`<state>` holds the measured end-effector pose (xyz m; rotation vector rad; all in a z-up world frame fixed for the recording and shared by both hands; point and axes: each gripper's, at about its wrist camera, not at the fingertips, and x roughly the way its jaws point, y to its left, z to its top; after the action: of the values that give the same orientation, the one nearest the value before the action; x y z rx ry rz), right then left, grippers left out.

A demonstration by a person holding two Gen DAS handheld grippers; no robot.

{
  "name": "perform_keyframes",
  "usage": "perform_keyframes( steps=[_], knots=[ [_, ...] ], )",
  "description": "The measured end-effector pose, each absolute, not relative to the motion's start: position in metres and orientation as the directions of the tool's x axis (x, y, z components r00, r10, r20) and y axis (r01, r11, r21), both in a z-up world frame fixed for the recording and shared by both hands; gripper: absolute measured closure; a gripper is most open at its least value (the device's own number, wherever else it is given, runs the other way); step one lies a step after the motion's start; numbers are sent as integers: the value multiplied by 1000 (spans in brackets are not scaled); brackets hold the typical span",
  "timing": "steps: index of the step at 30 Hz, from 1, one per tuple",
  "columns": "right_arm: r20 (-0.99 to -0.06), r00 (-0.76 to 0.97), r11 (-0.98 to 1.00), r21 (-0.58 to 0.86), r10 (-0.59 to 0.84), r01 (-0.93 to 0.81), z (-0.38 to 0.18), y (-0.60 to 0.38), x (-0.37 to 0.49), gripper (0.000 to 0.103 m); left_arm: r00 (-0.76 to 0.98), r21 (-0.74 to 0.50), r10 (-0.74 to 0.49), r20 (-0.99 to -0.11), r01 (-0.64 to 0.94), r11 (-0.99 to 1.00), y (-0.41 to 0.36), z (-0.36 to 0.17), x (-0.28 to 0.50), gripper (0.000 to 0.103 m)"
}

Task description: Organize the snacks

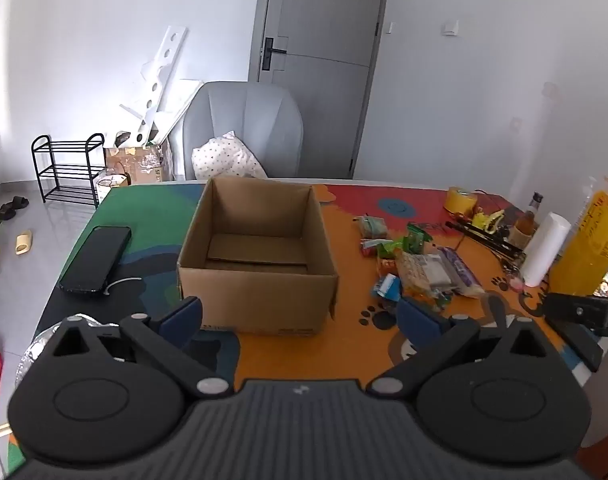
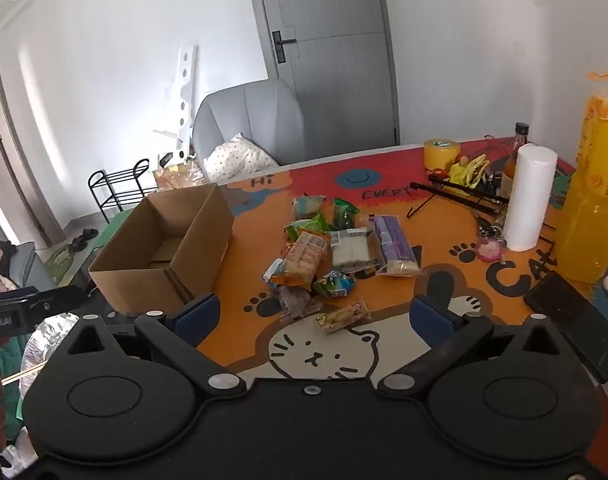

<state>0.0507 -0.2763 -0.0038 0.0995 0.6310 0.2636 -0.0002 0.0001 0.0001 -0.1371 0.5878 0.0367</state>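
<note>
Now both black tongs with blue pads hover above the colourful cartoon-printed tabletop [image 1: 344, 344], spread wide with nothing between them: the left tongs [image 1: 299, 316] face the open brown cardboard box [image 1: 259, 256], the right tongs [image 2: 314, 314] face the heap of small wrapped snack packets [image 2: 328, 256] lying on the orange part just right of the box [image 2: 163, 248]. One single packet with a yellow wrapper [image 2: 344, 316] lies apart, nearest the right tongs. The box holds only its folded bottom flaps. Only the left view shows the black phone [image 1: 95, 258] lying left of the box, and the slippers on the grey floor. Only the right view shows the white cat drawing [image 2: 324, 356] and the full height of the tall orange drink bottle [image 2: 592, 200] beside the white paper roll [image 2: 530, 196]. Both views show the yellow tape roll [image 2: 442, 154] at the far edge
</note>
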Motion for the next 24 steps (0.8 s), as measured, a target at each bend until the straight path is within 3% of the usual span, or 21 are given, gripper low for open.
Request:
perform_keyframes(
  steps=[5,8,24],
  knots=[
    [-561,765,947,237,316,-217,-1,-286,48,0,838,-105,-13,-546,-53,993,-3,-4,-1,0],
    [-551,787,959,217,276,-185,2,-286,39,0,859,-97,-23,-511,-31,995,-12,5,-22,0],
    [-570,771,959,201,282,-202,2,-275,27,0,845,-102,-63,-531,10,995,-18,8,-34,0]
  ],
)
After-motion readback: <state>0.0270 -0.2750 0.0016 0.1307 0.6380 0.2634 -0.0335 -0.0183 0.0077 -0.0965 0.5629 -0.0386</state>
